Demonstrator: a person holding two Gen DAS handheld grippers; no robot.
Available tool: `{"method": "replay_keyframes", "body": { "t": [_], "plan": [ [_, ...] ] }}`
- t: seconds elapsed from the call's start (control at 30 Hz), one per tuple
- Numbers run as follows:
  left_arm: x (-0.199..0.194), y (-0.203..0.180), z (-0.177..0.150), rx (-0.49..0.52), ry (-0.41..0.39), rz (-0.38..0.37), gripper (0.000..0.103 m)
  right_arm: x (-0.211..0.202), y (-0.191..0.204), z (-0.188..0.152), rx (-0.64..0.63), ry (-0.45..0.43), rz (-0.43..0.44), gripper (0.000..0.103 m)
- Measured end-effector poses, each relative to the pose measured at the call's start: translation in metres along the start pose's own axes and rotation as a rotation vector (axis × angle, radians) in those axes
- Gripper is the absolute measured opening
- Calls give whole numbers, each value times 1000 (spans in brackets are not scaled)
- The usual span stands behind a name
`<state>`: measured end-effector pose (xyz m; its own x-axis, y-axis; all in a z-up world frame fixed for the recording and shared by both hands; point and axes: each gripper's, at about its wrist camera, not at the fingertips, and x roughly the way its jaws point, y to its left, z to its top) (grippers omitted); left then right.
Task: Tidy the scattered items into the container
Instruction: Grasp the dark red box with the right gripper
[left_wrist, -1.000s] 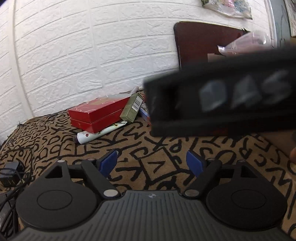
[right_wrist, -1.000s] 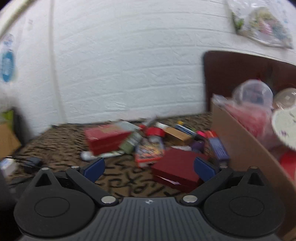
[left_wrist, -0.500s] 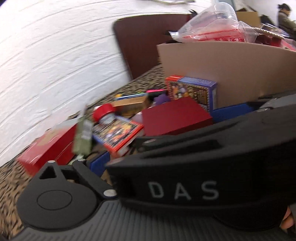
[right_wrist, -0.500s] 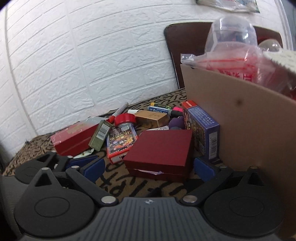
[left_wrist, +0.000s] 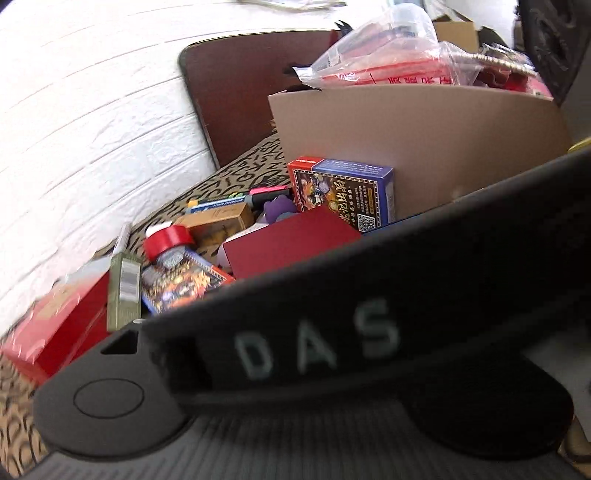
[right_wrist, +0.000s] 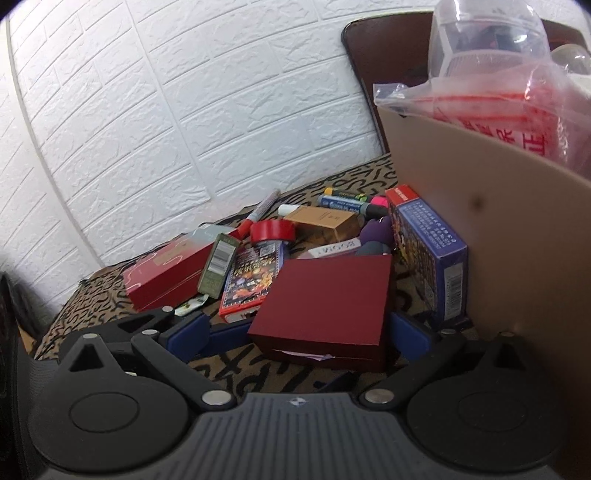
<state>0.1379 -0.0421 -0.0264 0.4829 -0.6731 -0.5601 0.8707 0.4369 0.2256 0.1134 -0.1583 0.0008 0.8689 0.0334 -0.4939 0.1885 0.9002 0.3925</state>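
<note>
Scattered items piled beside cardboard box (right_wrist: 461, 229), none inside yet from this pile.

Dark red flat box (right_wrist: 325, 295) lies nearest, lid shut, paper slip poking from its front edge. Blue card box (right_wrist: 428, 251) stands on edge, against the carton wall. Colourful card pack (right_wrist: 251, 277) lies flat, red tape roll (right_wrist: 271, 230) at its far end. Olive barcode box (right_wrist: 218, 264) leans on the long red box (right_wrist: 166, 273). Tan box (right_wrist: 325, 219), purple item (right_wrist: 376, 236), markers (right_wrist: 347, 201) and a red-tipped pen (right_wrist: 260, 212) sit behind. Carton already holds a plastic bag (right_wrist: 517, 96) with red print.
</note>
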Motion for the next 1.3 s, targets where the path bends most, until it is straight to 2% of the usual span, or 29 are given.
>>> {"method": "replay_keyframes", "body": {
  "t": [0.13, 0.33, 0.53, 0.6, 0.67, 0.73, 0.8, 0.93, 1.07, 1.1, 1.2, 1.3],
  "plan": [
    [-24, -18, -13, -49, 25, 49, 67, -13, 5, -9, -41, 44, 69, 103],
    [-81, -56, -49, -137, 64, 132, 67, -46, 28, -40, -147, 104, 194, 103],
    [-127, -93, -79, -216, 57, 247, 70, -76, 47, -66, -257, 174, 334, 103],
    [-131, -104, -85, -223, 48, 296, 78, -78, 51, -69, -323, 188, 386, 103],
    [-133, -112, -89, -192, 54, 354, 96, -84, 50, -67, -385, 161, 426, 103],
    [-139, -111, -89, -152, 54, 391, 99, -93, 43, -65, -420, 89, 433, 103],
    [-139, -106, -87, -132, 58, 397, 100, -95, 34, -61, -452, 55, 429, 103],
    [-133, -96, -88, -158, 67, 379, 102, -82, 27, -57, -530, 91, 388, 103],
    [-136, -82, -88, -190, 62, 344, 103, -67, 29, -59, -585, 135, 438, 101],
    [-137, -83, -89, -202, 61, 338, 103, -63, 29, -58, -572, 154, 462, 99],
    [-138, -85, -87, -227, 59, 330, 103, -51, 28, -58, -507, 232, 535, 75],
    [-137, -88, -84, -232, 55, 340, 94, -50, 30, -60, -491, 228, 542, 70]
  ]
}}
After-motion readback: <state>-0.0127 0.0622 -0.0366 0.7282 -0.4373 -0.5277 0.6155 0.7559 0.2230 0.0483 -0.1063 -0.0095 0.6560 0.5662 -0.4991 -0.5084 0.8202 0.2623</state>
